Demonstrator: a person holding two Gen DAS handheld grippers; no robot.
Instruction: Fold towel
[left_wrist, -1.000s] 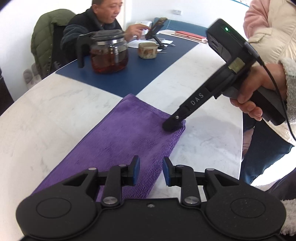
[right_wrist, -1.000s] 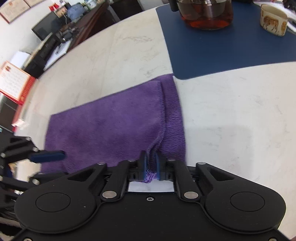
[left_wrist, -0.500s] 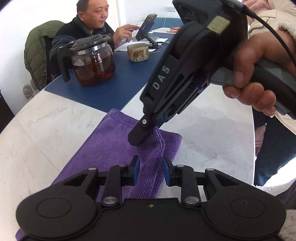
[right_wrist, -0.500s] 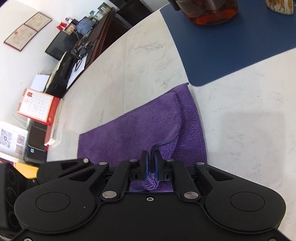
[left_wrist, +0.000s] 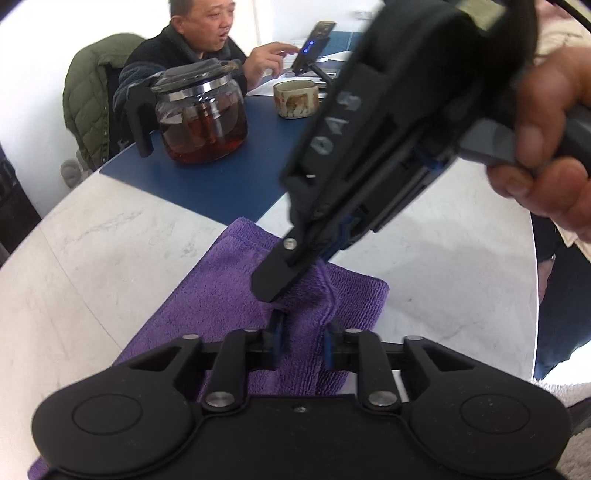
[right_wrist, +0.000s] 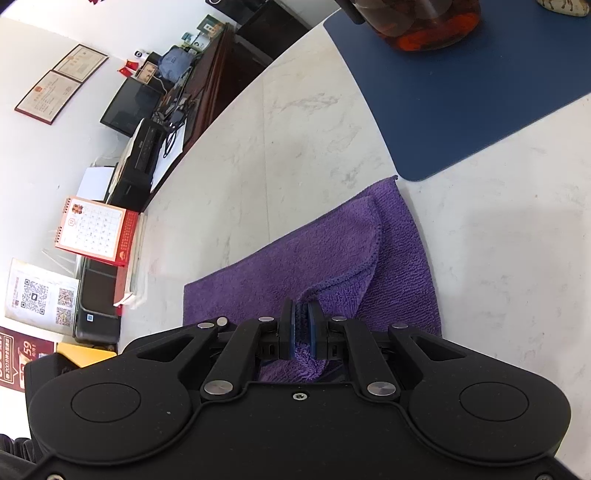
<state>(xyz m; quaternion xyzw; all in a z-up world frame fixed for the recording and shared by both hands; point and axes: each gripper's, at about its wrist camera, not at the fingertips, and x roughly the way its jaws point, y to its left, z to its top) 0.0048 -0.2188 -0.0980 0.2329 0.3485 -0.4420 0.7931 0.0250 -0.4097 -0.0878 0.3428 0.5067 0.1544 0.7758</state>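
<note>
A purple towel (left_wrist: 221, 295) lies on the white marble table (left_wrist: 92, 258). It also shows in the right wrist view (right_wrist: 332, 251). My right gripper (right_wrist: 302, 325) is shut on a towel corner and holds it lifted, so the top layer curls back over the rest. In the left wrist view the right gripper (left_wrist: 280, 277) hangs just above the towel, close in front of my left gripper (left_wrist: 303, 332). My left gripper is open, its fingers on either side of a raised ridge of towel.
A blue mat (left_wrist: 229, 177) lies beyond the towel with a glass teapot (left_wrist: 201, 118) and a ceramic cup (left_wrist: 295, 98) on it. A man (left_wrist: 199, 48) sits at the far side. The table edge (left_wrist: 533, 277) runs on the right. A calendar (right_wrist: 92, 230) stands off the table.
My right gripper has lifted the towel corner and carried it back toward my left gripper, folding the top layer over. My left gripper has stayed open.
</note>
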